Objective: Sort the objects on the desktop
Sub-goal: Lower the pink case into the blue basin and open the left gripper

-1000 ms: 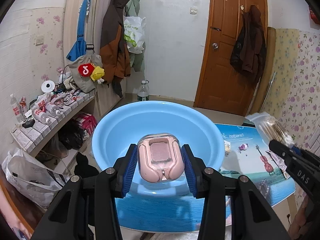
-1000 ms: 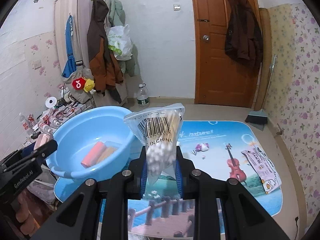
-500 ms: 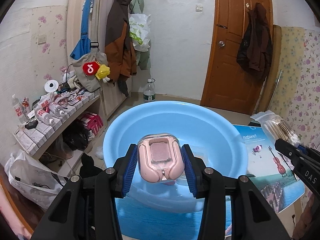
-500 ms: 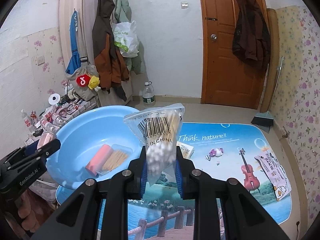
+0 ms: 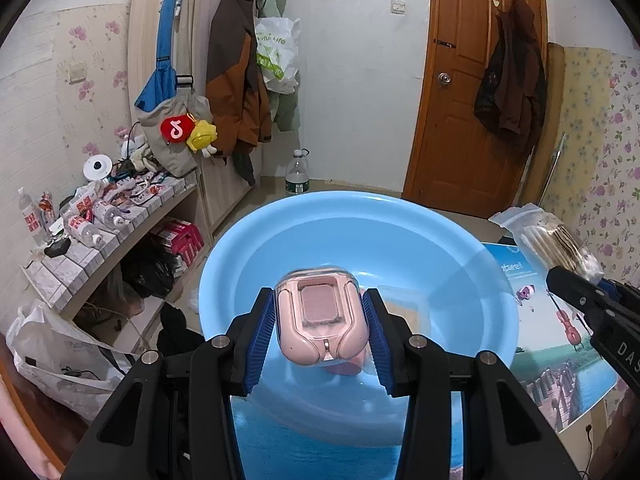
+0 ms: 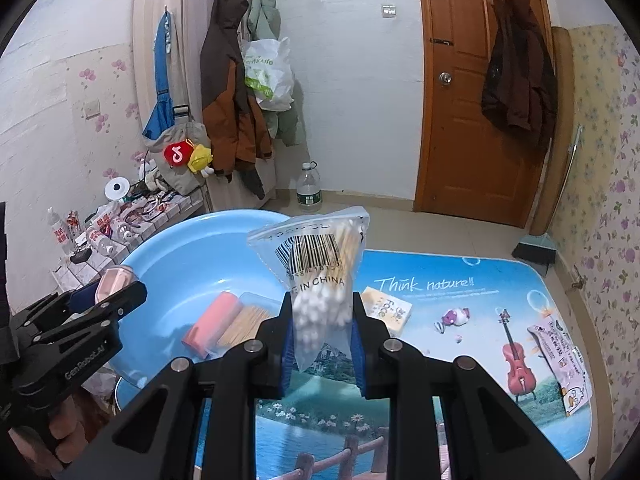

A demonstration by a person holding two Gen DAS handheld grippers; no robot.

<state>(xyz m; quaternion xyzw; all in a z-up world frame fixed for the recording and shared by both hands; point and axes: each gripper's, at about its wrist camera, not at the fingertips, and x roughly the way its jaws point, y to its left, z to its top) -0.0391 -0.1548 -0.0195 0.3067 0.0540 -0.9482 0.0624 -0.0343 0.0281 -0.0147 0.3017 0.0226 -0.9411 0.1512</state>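
My left gripper (image 5: pixel 319 326) is shut on a pink earbud case (image 5: pixel 320 316), held above the inside of a light blue basin (image 5: pixel 460 264). In the right wrist view the same gripper (image 6: pixel 108 288) hangs over the basin's (image 6: pixel 172 256) left side. My right gripper (image 6: pixel 323 322) is shut on a clear bag of cotton swabs (image 6: pixel 320 276), held upright just right of the basin rim. The bag (image 5: pixel 548 240) also shows at the right edge of the left wrist view. Inside the basin lie a pink roll (image 6: pixel 210 322) and a clear box of toothpicks (image 6: pixel 248 318).
A printed table mat (image 6: pixel 452 280) carries a small yellow tissue pack (image 6: pixel 390 312) and a flat pink sachet (image 6: pixel 560 356) at the right. A tiled shelf (image 5: pixel 92 236) with bottles stands left of the table. Coats, a door (image 6: pixel 476 92) and a water bottle (image 6: pixel 309 192) lie beyond.
Both grippers have moved forward with their loads. The basin now fills more of the left wrist view, and the bag stands nearer the basin rim.
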